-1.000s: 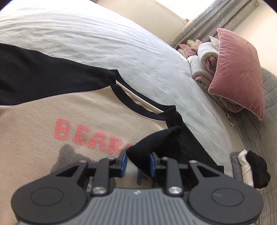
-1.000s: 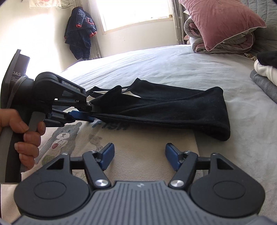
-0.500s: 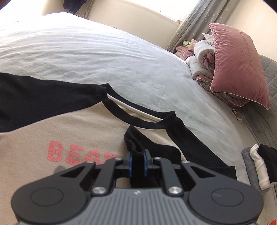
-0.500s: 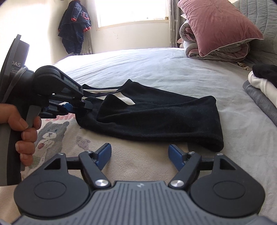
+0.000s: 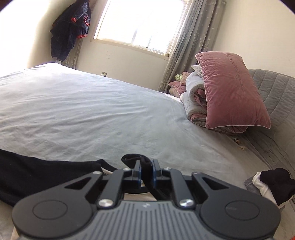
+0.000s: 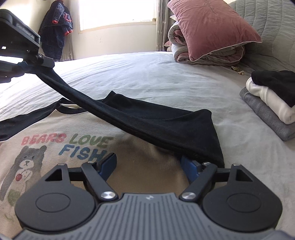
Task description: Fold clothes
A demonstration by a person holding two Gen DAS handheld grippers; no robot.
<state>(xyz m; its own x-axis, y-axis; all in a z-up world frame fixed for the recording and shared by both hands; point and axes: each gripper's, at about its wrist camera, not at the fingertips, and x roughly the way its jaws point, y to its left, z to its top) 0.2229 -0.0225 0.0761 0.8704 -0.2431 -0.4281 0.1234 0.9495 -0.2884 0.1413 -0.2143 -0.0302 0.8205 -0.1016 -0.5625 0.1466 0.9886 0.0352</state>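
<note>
A beige sweatshirt (image 6: 140,157) with black sleeves and a bear print lies flat on the grey bed (image 6: 166,77). Its right black sleeve (image 6: 147,118) is stretched taut up to the left. My left gripper (image 5: 146,170) is shut on the cuff (image 5: 132,159) of that sleeve and shows in the right wrist view at the upper left (image 6: 42,61), raised above the bed. The other black sleeve (image 5: 36,175) lies flat at the left. My right gripper (image 6: 149,165) hovers open over the sweatshirt's chest, its right finger at the sleeve's shoulder fold, nothing between its fingers.
A stack of folded clothes (image 6: 272,99) sits on the bed's right side. A pink pillow (image 6: 208,24) rests on a rolled quilt by the grey headboard (image 6: 267,27). A dark jacket (image 6: 57,29) hangs on the wall beside the window (image 6: 118,13).
My left gripper has lifted the sleeve cuff up and away to the left, pulling the sleeve taut off the bed. The right gripper has moved forward toward the sleeve's shoulder end.
</note>
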